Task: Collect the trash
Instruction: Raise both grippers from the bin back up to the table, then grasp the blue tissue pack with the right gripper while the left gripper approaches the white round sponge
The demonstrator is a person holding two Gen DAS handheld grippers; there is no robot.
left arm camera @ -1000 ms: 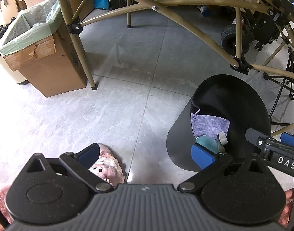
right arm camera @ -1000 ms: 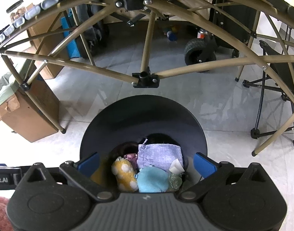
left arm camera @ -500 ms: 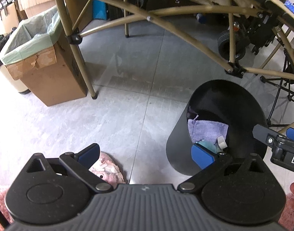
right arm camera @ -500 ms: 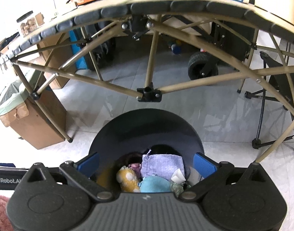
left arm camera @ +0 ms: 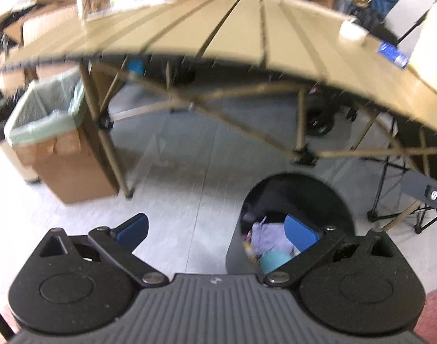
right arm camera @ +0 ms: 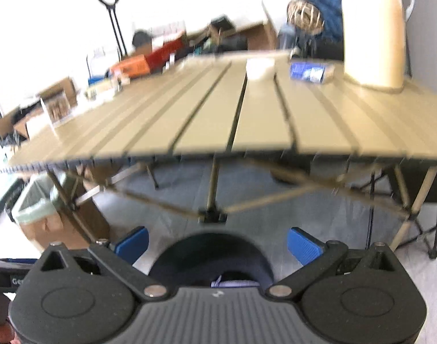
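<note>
both hand-held grippers are being held wide open and empty above the floor.

the left hand-held gripper (left arm camera: 215,230) and right hand-held gripper (right arm camera: 217,245) are gripping nothing; collected trash (left arm camera: 268,242) is lying inside the black bin (left arm camera: 293,192), which is standing on the floor beside the tan counter (right arm camera: 232,114).

A tan slatted folding table (right arm camera: 247,120) stood ahead, above a grey tiled floor (left arm camera: 189,154). A lined cardboard box (left arm camera: 60,154) sat ahead-left. Bright light came from behind the table.
</note>
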